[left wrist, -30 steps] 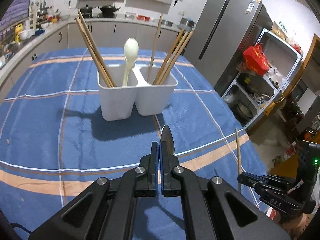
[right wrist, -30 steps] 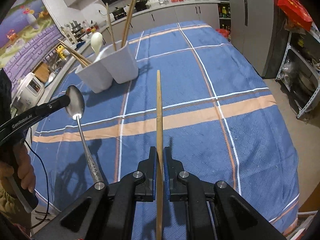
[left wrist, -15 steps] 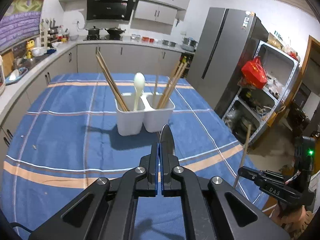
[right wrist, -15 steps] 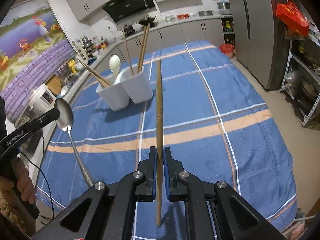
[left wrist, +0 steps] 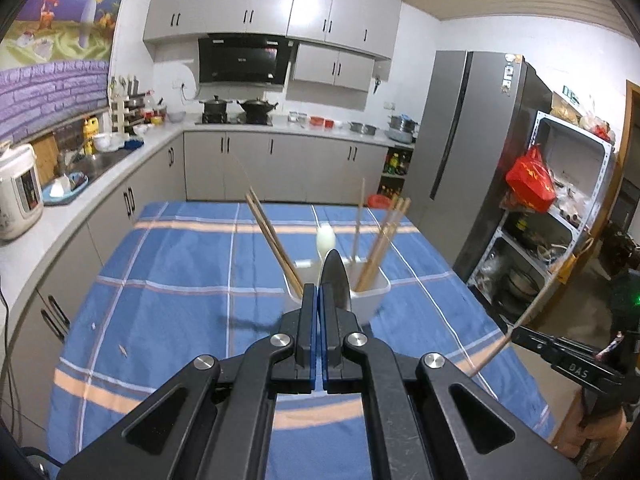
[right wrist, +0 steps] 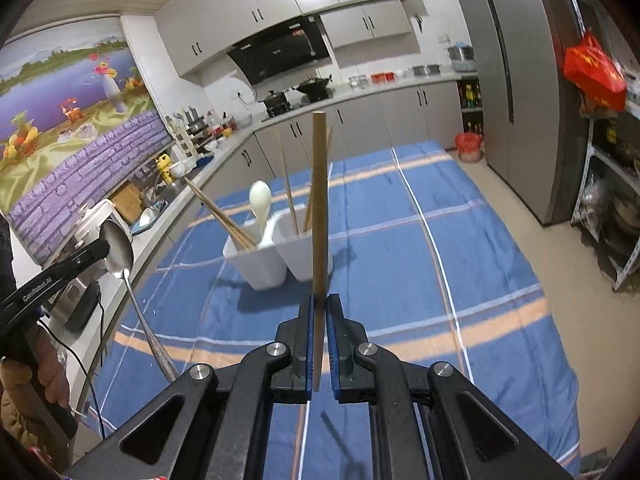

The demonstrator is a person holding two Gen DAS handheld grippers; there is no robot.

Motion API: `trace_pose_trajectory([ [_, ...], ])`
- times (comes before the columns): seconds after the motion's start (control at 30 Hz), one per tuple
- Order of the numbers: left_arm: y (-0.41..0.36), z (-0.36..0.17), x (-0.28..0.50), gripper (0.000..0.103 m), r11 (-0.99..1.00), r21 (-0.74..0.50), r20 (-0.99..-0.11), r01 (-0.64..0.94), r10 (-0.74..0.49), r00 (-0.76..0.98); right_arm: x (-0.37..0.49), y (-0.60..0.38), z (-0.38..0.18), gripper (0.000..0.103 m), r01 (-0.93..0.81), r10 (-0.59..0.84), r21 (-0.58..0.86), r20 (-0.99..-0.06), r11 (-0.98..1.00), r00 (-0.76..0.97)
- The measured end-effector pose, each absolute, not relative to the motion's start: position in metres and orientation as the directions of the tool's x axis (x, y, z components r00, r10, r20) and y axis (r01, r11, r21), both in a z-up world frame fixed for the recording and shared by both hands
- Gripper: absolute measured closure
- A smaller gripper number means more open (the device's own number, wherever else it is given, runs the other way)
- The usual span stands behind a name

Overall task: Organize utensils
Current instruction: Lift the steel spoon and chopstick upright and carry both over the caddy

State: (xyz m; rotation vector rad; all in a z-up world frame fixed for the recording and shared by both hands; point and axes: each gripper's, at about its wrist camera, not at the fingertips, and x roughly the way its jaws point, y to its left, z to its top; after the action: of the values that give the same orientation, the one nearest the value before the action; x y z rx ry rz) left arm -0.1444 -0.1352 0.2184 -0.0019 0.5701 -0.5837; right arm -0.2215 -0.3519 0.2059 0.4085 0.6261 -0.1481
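My left gripper (left wrist: 319,292) is shut on a metal spoon (left wrist: 335,276), whose bowl stands edge-on above the fingertips. The right wrist view shows that spoon (right wrist: 118,252) hanging from the left gripper (right wrist: 100,250) at the far left. My right gripper (right wrist: 319,304) is shut on a wooden chopstick (right wrist: 319,208) that points up and away. A white two-compartment holder (right wrist: 260,268) stands on the blue striped tablecloth (right wrist: 420,264) beyond both grippers. It holds several chopsticks and a white spoon (right wrist: 259,200). In the left wrist view the holder (left wrist: 374,296) sits just behind my fingertips.
A kitchen counter (left wrist: 72,196) with a rice cooker and a sink runs along the left. A grey fridge (left wrist: 472,160) and a metal shelf rack (left wrist: 560,232) stand to the right of the table. A small crumb (left wrist: 123,350) lies on the cloth at the left.
Both grippers have risen above the table and tilted up, each keeping its utensil. The holder now sits lower in both views, with more of the kitchen showing.
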Motion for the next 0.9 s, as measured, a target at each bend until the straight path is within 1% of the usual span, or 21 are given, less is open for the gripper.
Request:
trace_pose_trajectory([
  [0.2, -0.142, 0.239, -0.112, 0.102, 0.845, -0.138, -0.459, 0.517, -0.517, 0.723, -0.19, -0.353, 0.233, 0.097, 0.236, -0.034, 0.289, -0.565, 0.928, 0.824],
  [0.47, -0.173, 0.256, -0.059, 0.102, 0.851, -0.069, -0.412, 0.52, -0.499, 0.762, -0.13, -0.36, 0.27, 0.097, 0.21, -0.043, 0.28, -0.504, 0.937, 0.863],
  [0.6, -0.192, 0.258, -0.033, 0.102, 0.856, -0.03, -0.391, 0.517, -0.486, 0.782, -0.094, -0.364, 0.278, 0.097, 0.203, -0.045, 0.278, -0.487, 0.939, 0.872],
  [0.77, -0.22, 0.249, -0.004, 0.102, 0.858, 0.045, -0.383, 0.512, -0.458, 0.802, -0.052, -0.367, 0.267, 0.096, 0.217, -0.049, 0.271, -0.515, 0.938, 0.856],
  [0.9, -0.246, 0.22, 0.013, 0.102, 0.849, 0.112, -0.421, 0.517, -0.43, 0.798, -0.025, -0.37, 0.234, 0.096, 0.241, -0.045, 0.265, -0.581, 0.934, 0.813],
])
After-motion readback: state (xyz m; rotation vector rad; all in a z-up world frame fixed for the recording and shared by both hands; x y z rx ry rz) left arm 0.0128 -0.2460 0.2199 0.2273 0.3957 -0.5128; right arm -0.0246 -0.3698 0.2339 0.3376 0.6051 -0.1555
